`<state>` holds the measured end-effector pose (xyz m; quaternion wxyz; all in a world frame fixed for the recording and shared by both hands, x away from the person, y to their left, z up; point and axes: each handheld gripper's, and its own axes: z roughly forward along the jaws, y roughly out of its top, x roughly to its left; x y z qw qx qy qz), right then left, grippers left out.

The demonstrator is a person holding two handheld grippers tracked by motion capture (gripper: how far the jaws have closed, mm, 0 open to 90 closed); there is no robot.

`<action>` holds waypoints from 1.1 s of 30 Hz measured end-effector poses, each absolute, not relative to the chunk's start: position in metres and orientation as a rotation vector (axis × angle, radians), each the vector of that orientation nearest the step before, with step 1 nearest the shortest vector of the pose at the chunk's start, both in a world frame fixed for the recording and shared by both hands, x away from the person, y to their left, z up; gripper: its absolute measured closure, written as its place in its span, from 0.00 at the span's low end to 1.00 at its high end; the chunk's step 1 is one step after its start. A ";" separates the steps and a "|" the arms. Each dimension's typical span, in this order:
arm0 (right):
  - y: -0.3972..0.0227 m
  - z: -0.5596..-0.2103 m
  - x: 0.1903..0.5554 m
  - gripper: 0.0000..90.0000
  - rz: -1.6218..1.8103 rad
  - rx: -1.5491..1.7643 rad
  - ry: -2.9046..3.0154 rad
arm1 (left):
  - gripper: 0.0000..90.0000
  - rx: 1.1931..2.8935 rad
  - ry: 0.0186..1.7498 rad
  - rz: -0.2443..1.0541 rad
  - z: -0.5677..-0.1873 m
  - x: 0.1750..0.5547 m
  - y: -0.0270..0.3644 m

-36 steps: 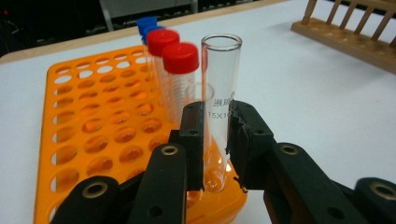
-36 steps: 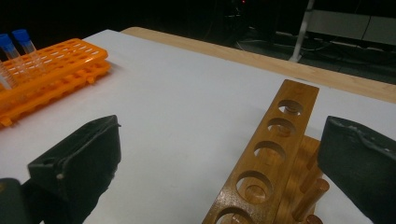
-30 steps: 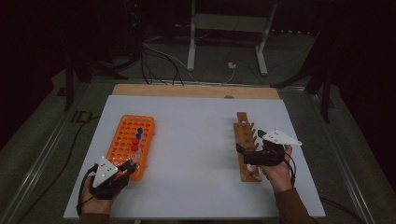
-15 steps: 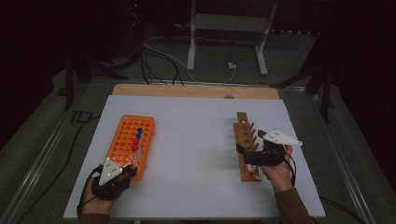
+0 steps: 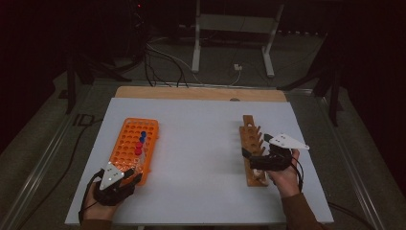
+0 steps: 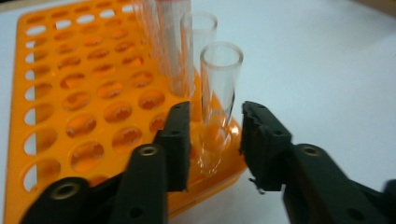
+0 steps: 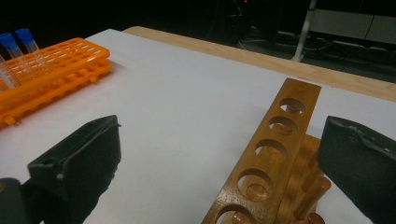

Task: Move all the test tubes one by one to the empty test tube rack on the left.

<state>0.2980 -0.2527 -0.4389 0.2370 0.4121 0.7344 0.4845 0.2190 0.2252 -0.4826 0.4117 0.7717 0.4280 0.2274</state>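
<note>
My left gripper [image 6: 215,135] sits at the near right corner of the orange tube rack [image 6: 70,93]. A clear uncapped tube [image 6: 219,84] stands in a corner hole between its jaws. The jaws have just been opening, and a thin gap shows on each side of the tube. From above, the left gripper [image 5: 131,176] rests at the near end of the orange rack [image 5: 125,143]. My right gripper [image 7: 222,135] is open wide, with the wooden rack [image 7: 280,130] lying between its jaws. In the high view the right gripper [image 5: 254,147] lies over the wooden rack [image 5: 250,134].
Blue-capped tubes [image 5: 142,136] and red-capped tubes [image 5: 139,149] stand in the orange rack's right column. More clear tubes [image 6: 196,42] rise just behind the corner one. The white table top [image 5: 196,143] spreads between the two racks, with a wooden strip [image 5: 201,93] along its far edge.
The grey plate on the left gripper has turned a little since the earliest frame. Both hands stay where they were.
</note>
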 end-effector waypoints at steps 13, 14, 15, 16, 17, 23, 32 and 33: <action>-0.260 -0.438 0.292 0.00 1.328 1.117 2.004 | 0.32 1.750 1.088 0.638 -0.466 0.220 0.233; -0.261 -0.438 0.292 0.00 1.330 1.115 2.001 | 0.30 1.744 1.089 0.647 -0.464 0.221 0.234; -0.262 -0.439 0.291 0.00 1.332 1.117 1.998 | 0.29 1.734 1.094 0.654 -0.462 0.222 0.235; -0.263 -0.439 0.290 0.00 1.335 1.118 1.996 | 0.26 1.722 1.101 0.663 -0.460 0.224 0.236; -0.264 -0.439 0.289 0.00 1.339 1.119 1.995 | 0.23 1.707 1.110 0.677 -0.458 0.226 0.237; -0.271 -0.447 0.283 0.00 1.343 1.129 1.991 | 0.16 1.632 1.127 0.718 -0.447 0.237 0.240; -0.275 -0.447 0.278 0.00 1.394 1.101 1.944 | 0.01 1.575 1.180 0.730 -0.450 0.250 0.239; -0.275 -0.447 0.278 0.00 1.396 1.100 1.942 | 0.01 1.571 1.184 0.730 -0.451 0.250 0.240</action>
